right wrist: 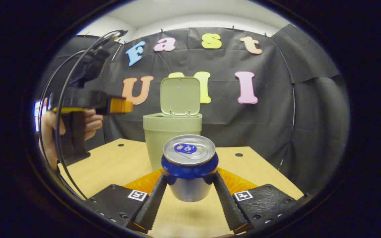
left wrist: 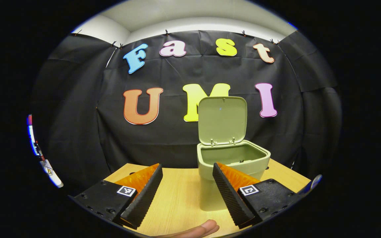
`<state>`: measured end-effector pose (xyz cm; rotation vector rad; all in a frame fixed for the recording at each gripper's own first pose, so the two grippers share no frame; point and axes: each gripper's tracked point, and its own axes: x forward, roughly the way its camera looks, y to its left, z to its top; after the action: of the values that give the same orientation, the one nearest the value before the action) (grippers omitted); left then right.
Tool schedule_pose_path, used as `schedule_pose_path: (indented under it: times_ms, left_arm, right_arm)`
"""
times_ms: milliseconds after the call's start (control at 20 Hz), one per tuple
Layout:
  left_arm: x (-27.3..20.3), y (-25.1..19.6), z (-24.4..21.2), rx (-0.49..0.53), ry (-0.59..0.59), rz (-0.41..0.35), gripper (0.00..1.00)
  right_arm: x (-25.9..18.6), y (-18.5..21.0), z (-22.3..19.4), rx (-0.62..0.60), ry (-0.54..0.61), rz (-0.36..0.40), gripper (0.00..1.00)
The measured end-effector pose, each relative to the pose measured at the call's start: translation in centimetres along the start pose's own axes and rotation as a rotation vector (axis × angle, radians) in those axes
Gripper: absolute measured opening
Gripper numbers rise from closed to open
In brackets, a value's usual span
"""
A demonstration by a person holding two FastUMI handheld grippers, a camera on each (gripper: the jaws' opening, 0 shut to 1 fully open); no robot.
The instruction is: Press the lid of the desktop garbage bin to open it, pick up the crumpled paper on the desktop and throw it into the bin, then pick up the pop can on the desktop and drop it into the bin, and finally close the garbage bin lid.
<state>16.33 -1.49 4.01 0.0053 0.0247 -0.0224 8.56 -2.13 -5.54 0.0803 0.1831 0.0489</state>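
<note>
Holding the pop can (right wrist: pixel 189 167) upright between both fingers of the right gripper (right wrist: pixel 190 195), low centre of the right gripper view, pull-tab end facing up and base seemingly just clear of the bench (right wrist: pixel 117 165). Pinched at the lower body, probably so the can stays level for the carry and drops cleanly. Directly behind, mid-frame, the garbage bin (right wrist: pixel 172 138) with lid (right wrist: pixel 180 96) standing open and upright, mouth exposed and ready to receive. No crumpled paper seen on the bench, so likely already inside; interior hidden from this angle.

Parked at upper left of the same view, the left gripper (right wrist: pixel 121 105), gripped by a hand (right wrist: pixel 89 124), raised and off to the side, presumably to leave the path to the bin free. Spread wide with nothing between in the left gripper view, its fingers (left wrist: pixel 144 195) flanking the bin low in frame. Next, judged: lift the can over the rim, release, then close the lid.
</note>
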Motion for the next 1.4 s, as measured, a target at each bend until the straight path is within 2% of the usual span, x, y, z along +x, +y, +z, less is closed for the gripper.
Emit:
schedule_pose_path:
  times_ms: [100,250,350,450,650,800,1050,1250,1400]
  left_arm:
    - [-1.4,1.1,-0.9,-0.003,-0.013,0.017,0.98]
    - [-3.2,1.5,-4.1,-0.049,0.049,0.016,0.98]
    - [-4.0,2.4,-5.3,-0.035,0.062,0.033,1.0]
    - [-4.8,3.4,-5.9,-0.014,0.051,0.066,0.98]
    - [-6.1,3.6,-7.0,-0.069,0.054,0.06,0.98]
    - [-6.8,4.0,-7.5,-0.057,0.049,0.067,0.98]
    - [-7.8,3.1,-9.3,-0.06,0.072,0.02,0.98]
    - [-8.0,3.4,-9.0,-0.063,0.055,0.009,0.98]
    - [-8.0,3.3,-9.3,-0.072,0.059,-0.003,0.98]
  right_arm:
    - [0.3,0.0,3.1,-0.004,-0.037,-0.01,0.8]
    - [1.2,0.3,7.1,-0.014,-0.075,-0.011,0.8]
    - [2.1,0.4,9.3,-0.017,-0.085,-0.011,0.8]
    - [3.1,0.8,11.4,-0.018,-0.091,-0.002,0.8]
    - [6.6,2.0,16.0,-0.019,-0.091,0.023,0.8]
    - [10.0,4.0,18.7,-0.026,-0.085,0.056,0.8]
    - [17.0,8.8,20.2,-0.044,-0.064,0.135,0.79]
    - [22.0,10.5,19.2,-0.108,-0.006,0.126,0.81]
    - [24.1,11.1,17.5,-0.126,0.041,0.108,0.81]
